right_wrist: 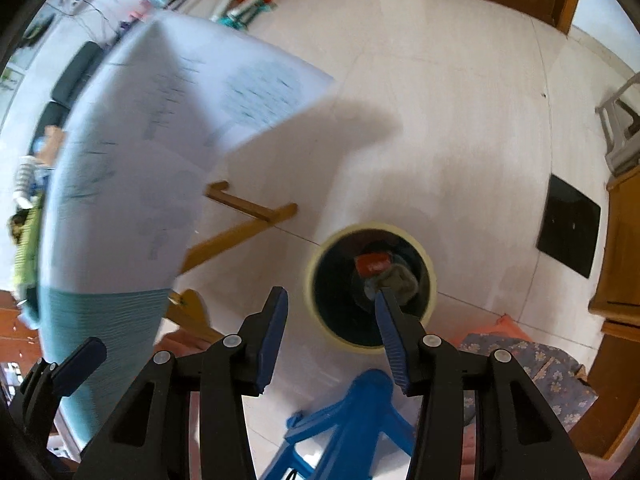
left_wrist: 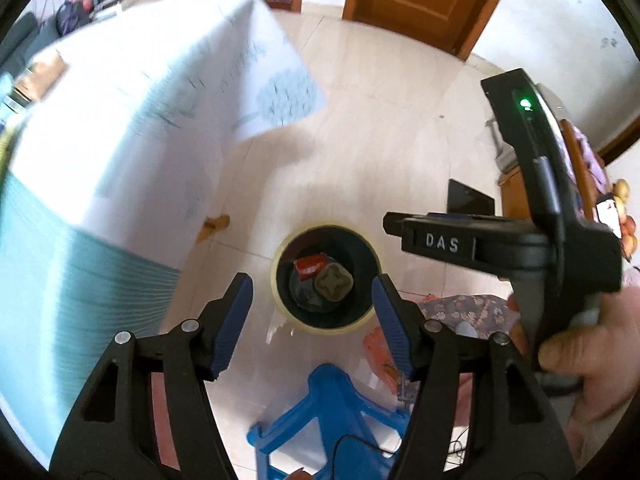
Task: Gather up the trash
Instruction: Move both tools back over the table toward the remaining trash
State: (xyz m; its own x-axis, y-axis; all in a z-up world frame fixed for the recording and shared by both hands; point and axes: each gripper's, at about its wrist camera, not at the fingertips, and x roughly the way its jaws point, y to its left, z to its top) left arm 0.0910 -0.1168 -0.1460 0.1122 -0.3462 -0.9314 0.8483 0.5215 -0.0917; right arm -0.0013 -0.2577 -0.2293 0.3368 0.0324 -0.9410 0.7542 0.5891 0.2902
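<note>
A round bin with a pale yellow rim (left_wrist: 325,227) stands on the tiled floor, far below both grippers. Inside it lie a red packet (left_wrist: 310,266) and a crumpled grey-brown lump (left_wrist: 334,286). My left gripper (left_wrist: 313,314) points steeply down over the bin, jaws open, nothing between the blue pads. In the right wrist view the same bin (right_wrist: 372,227) holds the red packet (right_wrist: 372,264). My right gripper (right_wrist: 333,314) hangs just left of the bin's mouth, open and empty. A hand (left_wrist: 592,344) holds the right gripper's black handle at the right edge of the left wrist view.
A table under a white printed cloth with a teal striped hem (left_wrist: 132,120) fills the left side. A blue plastic stool (left_wrist: 332,412) stands just below the bin. A floral cushion (right_wrist: 532,364), a black square (right_wrist: 570,224) on the floor, wooden cabinets and doors lie to the right and behind.
</note>
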